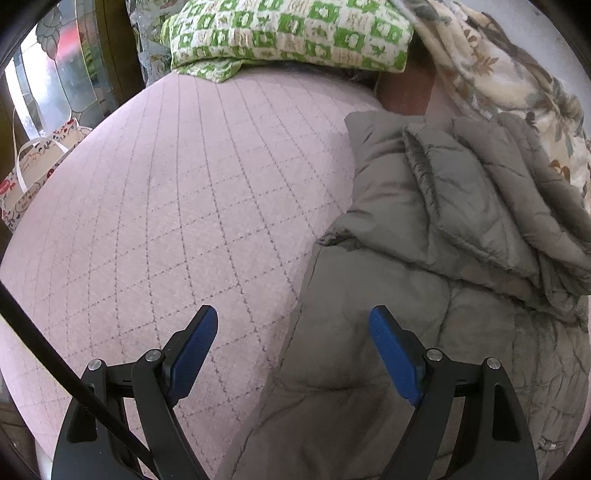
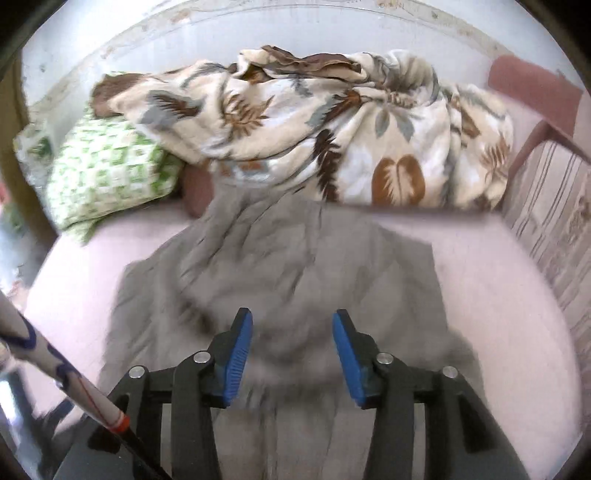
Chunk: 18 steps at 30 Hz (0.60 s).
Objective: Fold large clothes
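Note:
A grey quilted padded garment (image 1: pixel 424 280) lies on the pink quilted bed cover (image 1: pixel 177 206), bunched in thick folds at the right of the left wrist view. My left gripper (image 1: pixel 293 332) hovers open above the garment's left edge, with nothing between its blue pads. In the blurred right wrist view the same grey garment (image 2: pixel 280 266) spreads across the pink cover (image 2: pixel 498 314). My right gripper (image 2: pixel 292 334) stands open just over its near part, and the pads do not press on the cloth.
A green-and-white checked pillow (image 1: pixel 288 33) lies at the head of the bed. A cream blanket with brown leaf print (image 2: pixel 314 129) is heaped along the wall. A printed tote bag (image 1: pixel 33 173) stands off the bed's left side. A striped surface (image 2: pixel 550 240) borders the right.

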{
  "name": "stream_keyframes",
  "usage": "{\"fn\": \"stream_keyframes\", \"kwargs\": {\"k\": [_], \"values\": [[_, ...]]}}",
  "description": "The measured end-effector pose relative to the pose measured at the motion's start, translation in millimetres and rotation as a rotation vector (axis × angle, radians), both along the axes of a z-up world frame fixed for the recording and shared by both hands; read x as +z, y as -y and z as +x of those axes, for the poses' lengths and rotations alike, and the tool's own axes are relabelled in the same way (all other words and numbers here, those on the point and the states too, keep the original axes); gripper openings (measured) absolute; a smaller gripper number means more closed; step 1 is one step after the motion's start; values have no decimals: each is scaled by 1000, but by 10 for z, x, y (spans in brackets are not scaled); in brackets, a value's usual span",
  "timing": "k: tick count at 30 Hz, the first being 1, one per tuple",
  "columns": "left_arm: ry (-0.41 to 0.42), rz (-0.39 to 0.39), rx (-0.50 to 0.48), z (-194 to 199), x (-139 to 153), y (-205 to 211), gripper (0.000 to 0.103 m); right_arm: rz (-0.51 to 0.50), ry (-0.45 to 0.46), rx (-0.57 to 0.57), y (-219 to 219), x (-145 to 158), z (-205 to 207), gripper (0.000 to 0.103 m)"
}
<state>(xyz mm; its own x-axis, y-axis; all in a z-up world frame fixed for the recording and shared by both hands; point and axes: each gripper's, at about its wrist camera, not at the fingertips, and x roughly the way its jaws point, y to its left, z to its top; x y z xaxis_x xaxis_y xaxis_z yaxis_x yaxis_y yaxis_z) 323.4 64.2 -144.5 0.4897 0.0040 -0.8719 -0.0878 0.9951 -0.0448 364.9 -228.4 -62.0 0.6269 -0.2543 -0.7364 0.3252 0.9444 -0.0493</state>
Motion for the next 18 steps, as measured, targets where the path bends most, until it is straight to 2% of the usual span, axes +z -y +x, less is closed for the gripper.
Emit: {"fn": "stream_keyframes", "kwargs": {"k": [2, 4, 7, 12, 15, 17, 18], "values": [[-5, -3, 2, 10, -4, -24, 84, -59, -77, -5, -14, -260, 224, 49], [-4, -5, 2, 14, 11, -39, 84, -41, -192, 2, 4, -642, 297, 49], [-1, -13, 0, 27, 16, -48, 84, -44, -241, 26, -94, -938, 127, 49], [1, 12, -12, 4, -7, 34, 84, -81, -294, 89, -320, -1092, -183, 49], [16, 33, -17, -40, 21, 50, 84, -95, -288, 104, -339, -1049, -276, 49], [29, 29, -12, -67, 60, 31, 84, -84, -227, 97, -351, -859, -360, 49], [36, 27, -10, -74, 79, 30, 84, -80, -166, 93, -364, -715, -436, 49]]}}
